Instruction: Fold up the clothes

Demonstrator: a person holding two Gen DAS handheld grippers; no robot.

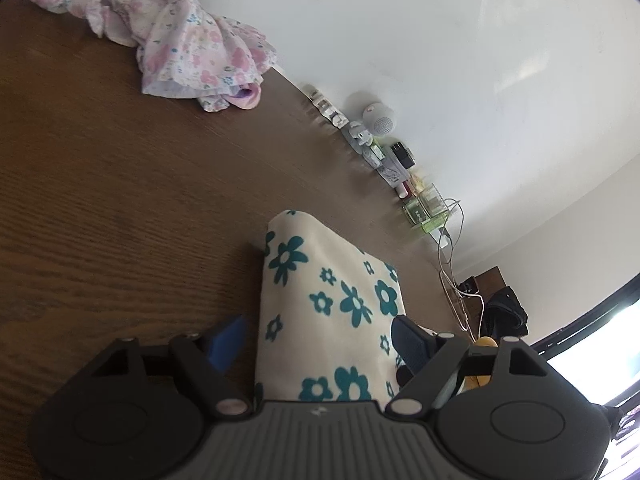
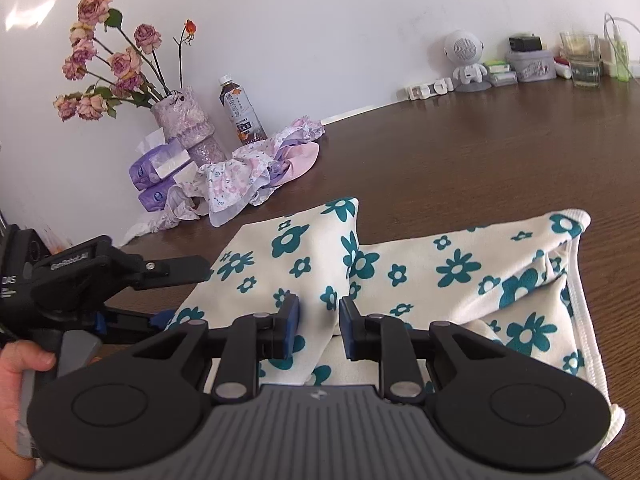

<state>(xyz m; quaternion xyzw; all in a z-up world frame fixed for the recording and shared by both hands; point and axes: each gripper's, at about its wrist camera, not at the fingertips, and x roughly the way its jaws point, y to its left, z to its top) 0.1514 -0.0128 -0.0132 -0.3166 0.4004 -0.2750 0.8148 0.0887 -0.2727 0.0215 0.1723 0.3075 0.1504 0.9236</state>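
The right gripper hovers low over the cream cloth with teal flowers, its blue-padded jaws a little apart with a raised ridge of that cloth standing in the gap; I cannot tell whether the pads actually touch it. The cloth lies partly folded on the brown wooden table, one flap doubled over and a white stitched hem running down its right side. To the left, the left gripper reaches in at the cloth's left edge, a hand on its grip, and the moulded lettering on its body reads "GenRobot.AI". From its own camera, the left gripper has its jaws set wide, a lifted fold of the flowered cloth rising between them, the right pad close against the fabric and the left pad clear of it. Farther back, by the table's far edge against the white wall, a crumpled pink floral garment lies in a heap beside purple tissue packs, a vase of dried roses and a tea bottle whose label carries printing too small to read. Along the same far edge toward the right stand a little white robot figure, a grey tin with unreadable print, and a glass.
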